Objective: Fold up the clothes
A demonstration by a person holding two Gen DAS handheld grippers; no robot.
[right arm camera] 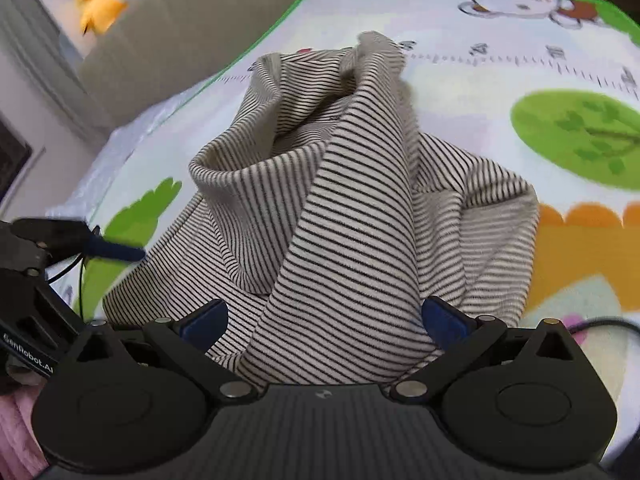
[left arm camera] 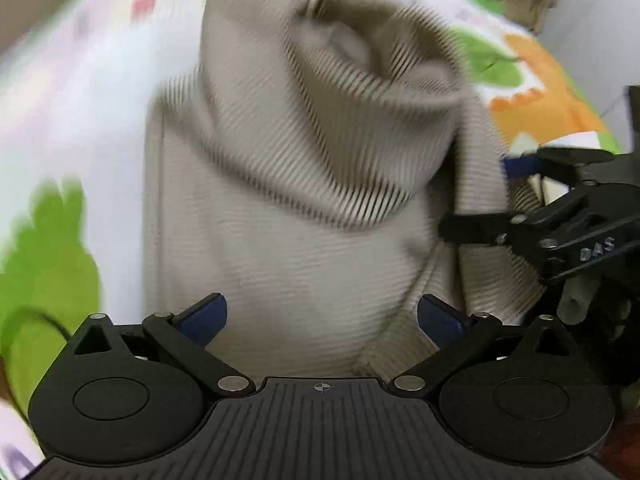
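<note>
A beige garment with thin black stripes [right arm camera: 352, 220] lies crumpled in a raised heap on a cartoon-print play mat [right arm camera: 500, 80]. In the right wrist view my right gripper [right arm camera: 324, 322] is open, its blue pads wide apart with a fold of the garment running between them. The left wrist view is motion-blurred. There the garment [left arm camera: 304, 184] fills the middle, and my left gripper [left arm camera: 322, 320] is open over its near edge. The right gripper [left arm camera: 476, 196] reaches in from the right side of the cloth. A blue finger of the left gripper [right arm camera: 120, 251] shows at the garment's left edge.
The mat has a green border [right arm camera: 280, 16] and lies on a beige surface. A yellow plush toy [right arm camera: 96, 0] sits at the far left. A black cable [right arm camera: 600, 322] crosses the mat at the right. Pink fabric [right arm camera: 16, 432] shows at the lower left.
</note>
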